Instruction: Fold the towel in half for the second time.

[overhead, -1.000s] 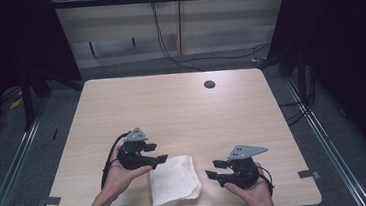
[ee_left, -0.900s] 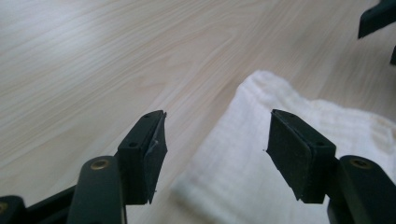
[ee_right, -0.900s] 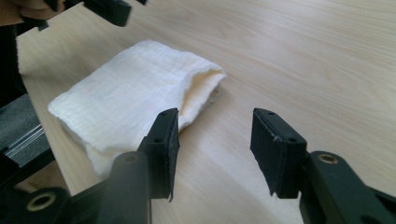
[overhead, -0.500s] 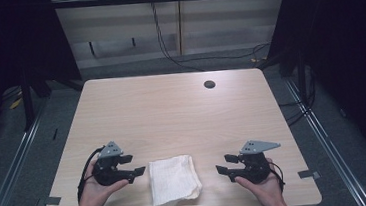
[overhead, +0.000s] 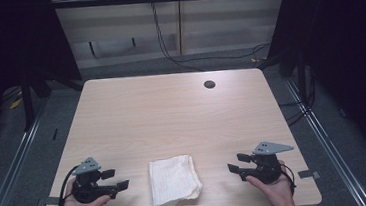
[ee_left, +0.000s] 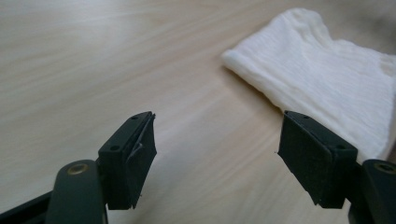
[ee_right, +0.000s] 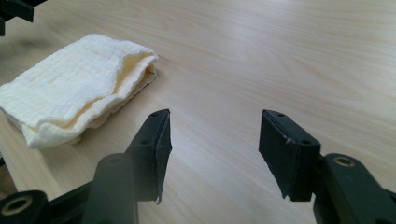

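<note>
A folded white cloth (overhead: 173,180) lies flat on the wooden table (overhead: 172,119) near its front edge, between my two grippers. My left gripper (overhead: 116,179) is to its left, held in a hand and pointing right at it. In the left gripper view the cloth (ee_left: 327,88) lies ahead and to the right of the left gripper (ee_left: 215,158). My right gripper (overhead: 238,162) is to the cloth's right, pointing left. In the right gripper view the cloth (ee_right: 74,93) shows its folded edges, left of the right gripper (ee_right: 215,149). Both pairs of jaws have just been opening; both are open with nothing between them.
A dark round hole (overhead: 209,84) sits in the tabletop at the far right. Small tape tabs (overhead: 307,174) mark the front corners. Cables (overhead: 166,44) run over the floor behind the table, and dark frames stand on both sides.
My left gripper has drawn away from the cloth's left edge, to the left and toward the front edge. My right gripper has moved to the right, away from the cloth. The cloth stays put.
</note>
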{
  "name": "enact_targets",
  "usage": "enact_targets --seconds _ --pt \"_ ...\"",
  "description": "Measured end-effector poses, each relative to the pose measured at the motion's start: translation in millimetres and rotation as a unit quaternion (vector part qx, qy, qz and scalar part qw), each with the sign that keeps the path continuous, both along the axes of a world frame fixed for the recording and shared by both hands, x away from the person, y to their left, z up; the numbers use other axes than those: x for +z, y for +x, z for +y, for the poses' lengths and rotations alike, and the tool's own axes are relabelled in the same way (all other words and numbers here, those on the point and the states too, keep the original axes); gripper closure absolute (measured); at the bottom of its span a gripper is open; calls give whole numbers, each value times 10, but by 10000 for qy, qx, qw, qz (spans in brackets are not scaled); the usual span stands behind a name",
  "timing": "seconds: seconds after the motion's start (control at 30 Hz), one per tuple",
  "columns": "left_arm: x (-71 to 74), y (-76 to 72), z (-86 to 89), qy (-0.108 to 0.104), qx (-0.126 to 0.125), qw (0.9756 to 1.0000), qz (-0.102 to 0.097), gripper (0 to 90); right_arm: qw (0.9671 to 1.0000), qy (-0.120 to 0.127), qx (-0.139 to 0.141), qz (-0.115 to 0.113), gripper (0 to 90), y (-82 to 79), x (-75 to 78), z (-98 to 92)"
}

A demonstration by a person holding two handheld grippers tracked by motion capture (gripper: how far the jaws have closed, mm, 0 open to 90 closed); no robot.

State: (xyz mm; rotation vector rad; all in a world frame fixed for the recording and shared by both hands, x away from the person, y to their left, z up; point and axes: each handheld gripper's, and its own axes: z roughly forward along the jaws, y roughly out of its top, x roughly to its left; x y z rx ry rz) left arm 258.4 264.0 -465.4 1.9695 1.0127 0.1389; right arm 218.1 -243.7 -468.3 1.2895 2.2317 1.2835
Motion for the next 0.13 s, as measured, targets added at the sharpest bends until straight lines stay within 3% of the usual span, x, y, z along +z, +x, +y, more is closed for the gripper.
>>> enact_targets --seconds 0.03,0.07,0.1,0.13 --pt "9 16 39 -227 42 9997 30 271 10000 -17 -42 -51 435 -10 3 -30" --pt "7 30 64 -315 31 9995 50 274 10000 20 -43 -67 435 -11 -6 -56" --pt "-6 35 75 -141 96 9999 -2 283 9999 28 -83 -60 432 -13 -23 -87" --pt "-15 48 87 -101 146 9998 -14 284 9999 -75 -110 -41 428 -7 -56 -119"
